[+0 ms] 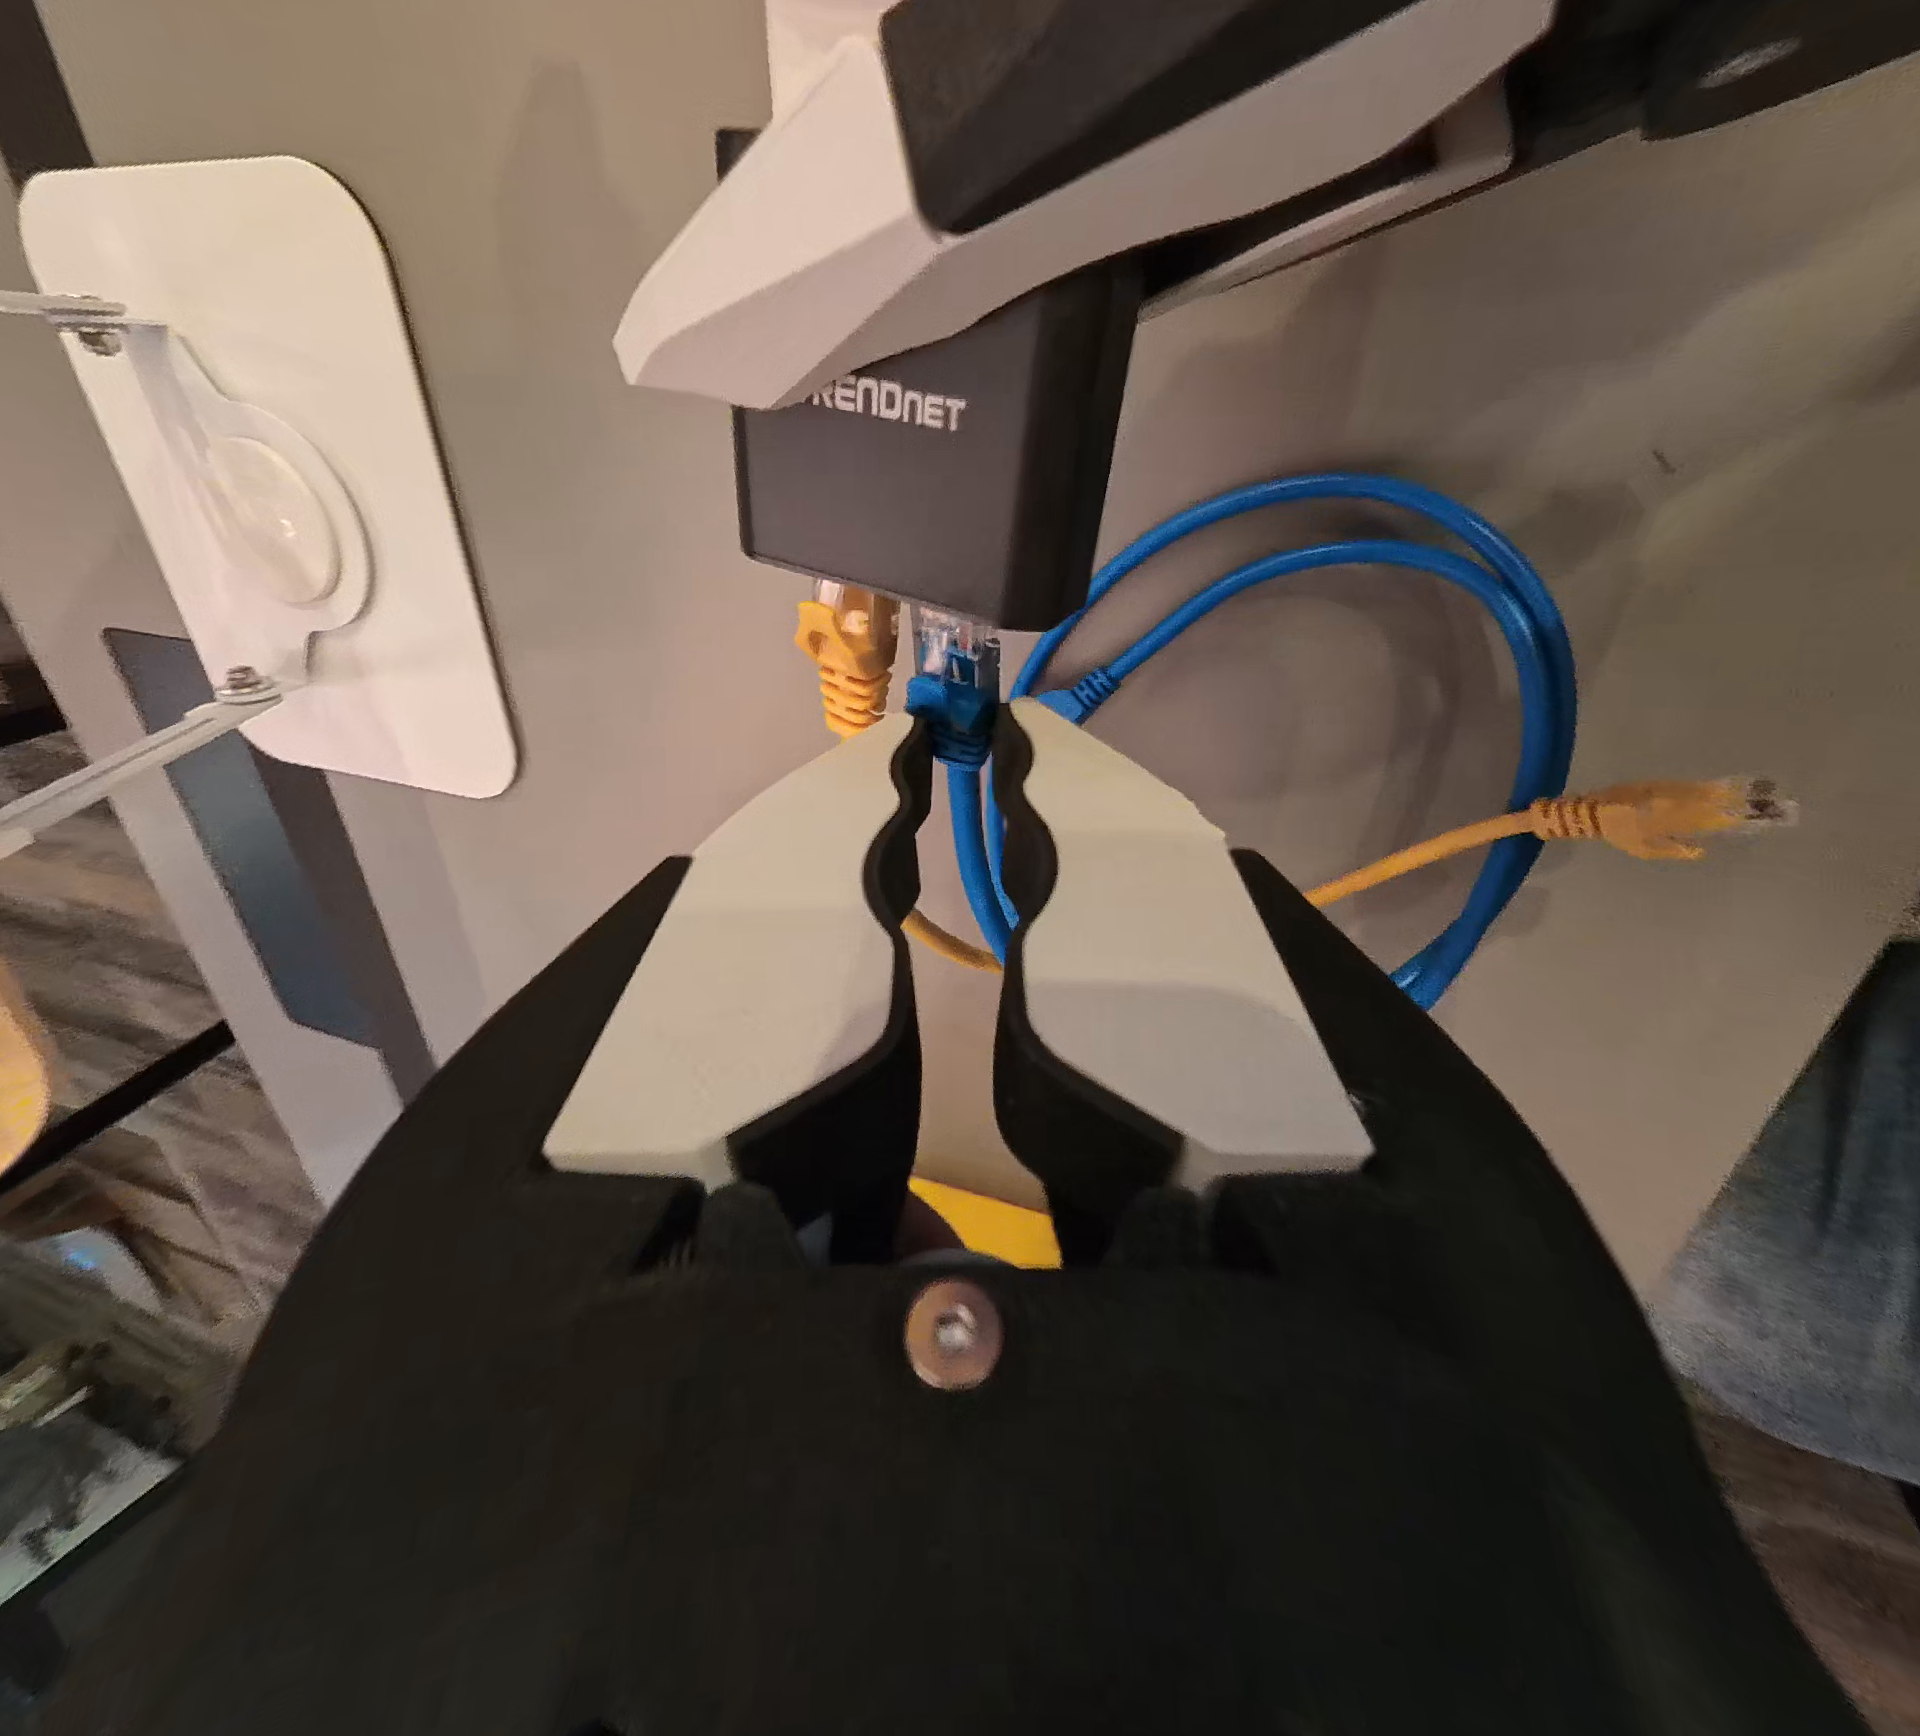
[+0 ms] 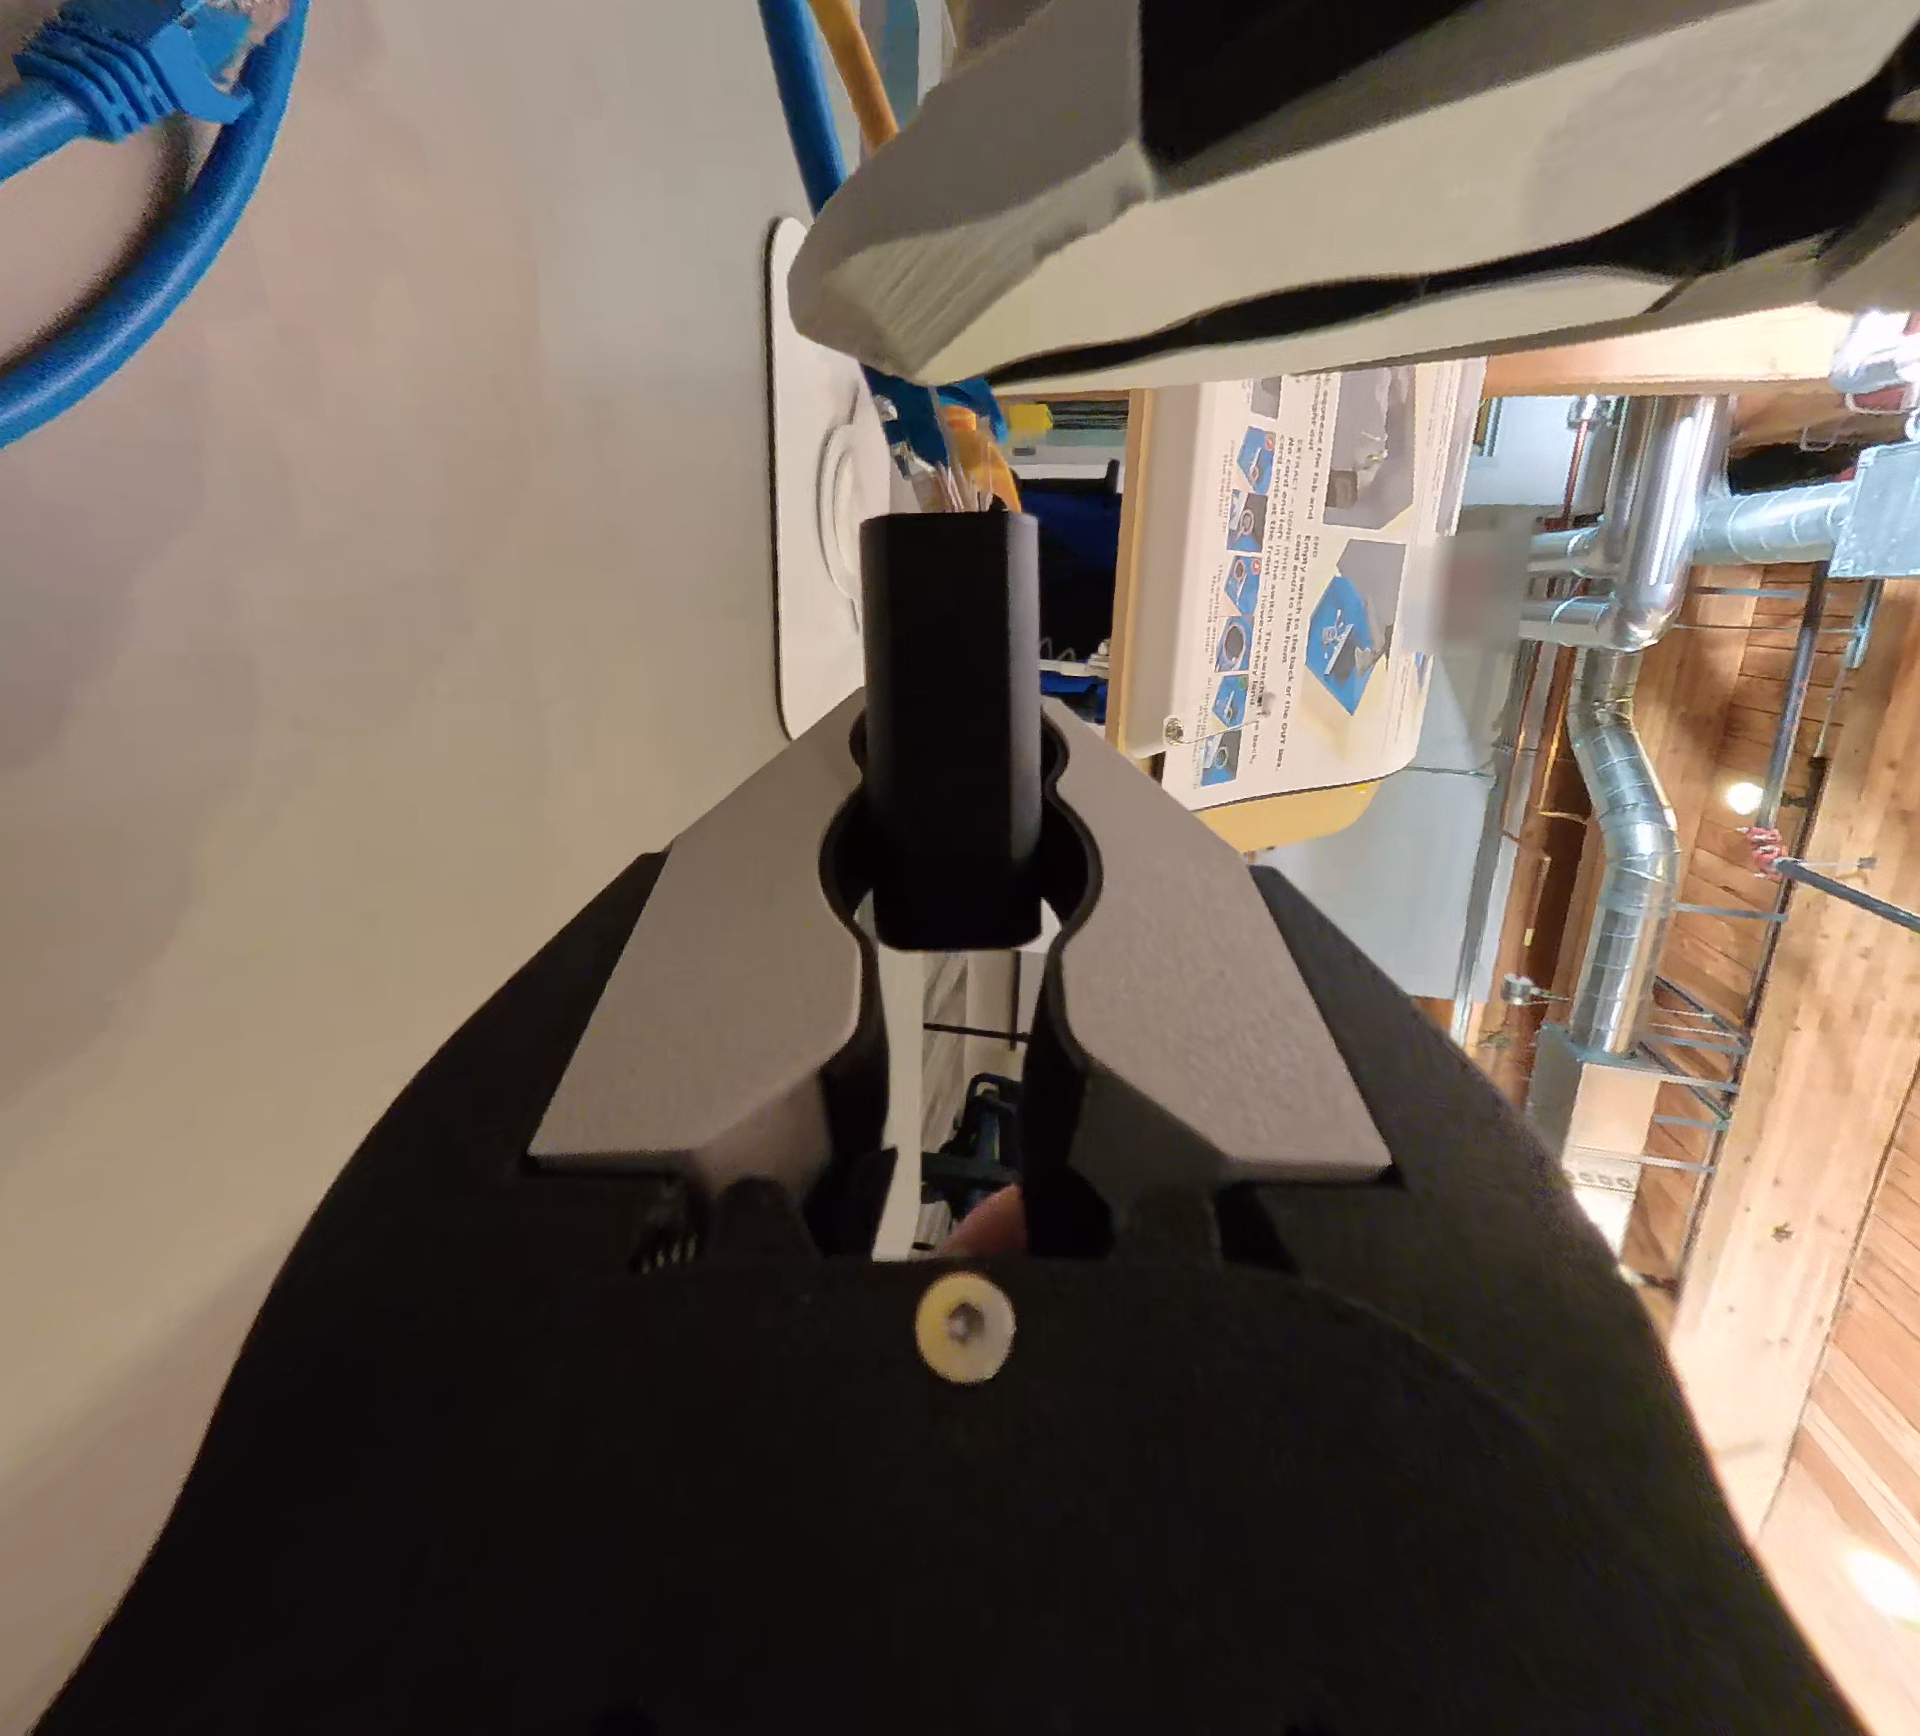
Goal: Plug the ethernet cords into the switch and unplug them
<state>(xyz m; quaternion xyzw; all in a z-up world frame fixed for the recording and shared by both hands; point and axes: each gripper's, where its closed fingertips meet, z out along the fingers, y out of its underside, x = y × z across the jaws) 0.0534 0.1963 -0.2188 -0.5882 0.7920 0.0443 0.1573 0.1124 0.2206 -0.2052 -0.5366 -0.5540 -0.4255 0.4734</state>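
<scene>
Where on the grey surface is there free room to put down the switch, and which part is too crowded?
Bare grey surface lies between the white plate and the switch. Another bare patch lies beyond the blue cable loop, toward the far edge. It is crowded beside the switch, where the blue loop and the loose yellow plug lie.

White lettering on black switch [image 1: 914,481]; printed poster [image 2: 1320,585].
</scene>
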